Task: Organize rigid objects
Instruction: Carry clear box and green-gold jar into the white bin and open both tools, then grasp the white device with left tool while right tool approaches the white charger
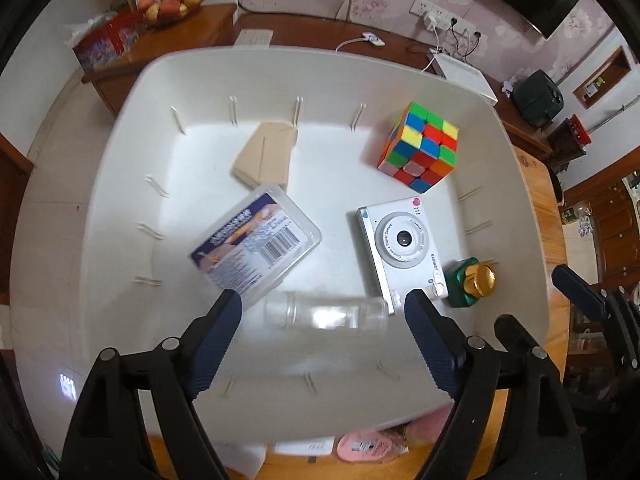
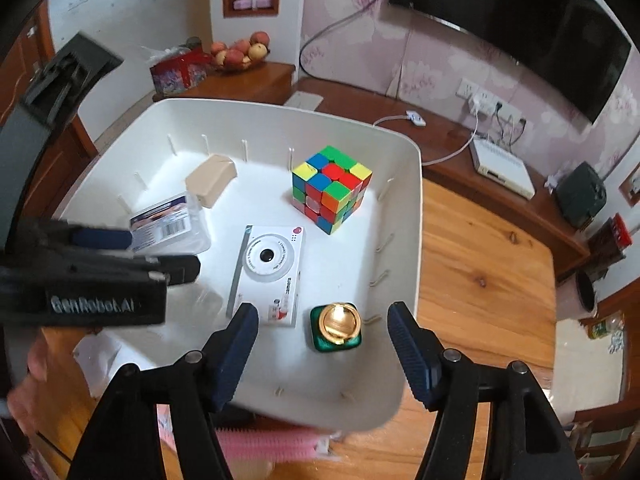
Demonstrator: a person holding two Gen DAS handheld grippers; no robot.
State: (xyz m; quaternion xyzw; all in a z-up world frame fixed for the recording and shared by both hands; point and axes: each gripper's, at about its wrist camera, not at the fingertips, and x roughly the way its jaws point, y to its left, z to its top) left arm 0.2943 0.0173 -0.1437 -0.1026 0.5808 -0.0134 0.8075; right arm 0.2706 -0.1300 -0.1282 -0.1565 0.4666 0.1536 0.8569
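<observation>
White bin (image 1: 120, 184) holding cube (image 1: 419, 147), camera (image 1: 394, 244), clear bottle (image 1: 328, 312); left gripper (image 1: 322, 320) and right gripper (image 2: 322, 334) above, jaws open, empty.

A wooden worktop (image 2: 480, 264) fills the frame's right side, carrying a white bin (image 2: 404, 248) at centre.

the left gripper (image 2: 100, 256), seen in the right wrist view, carries white lettering on its black body that reads "genrobot.ai". the white camera (image 1: 402, 249) has fine print curving around its lens ring, too small to read surely, and the word "camera" beside the lens near its lower edge. the clear plastic case (image 1: 256, 246) bears a barcode and blocks of print on its label, all too blurred to read.
</observation>
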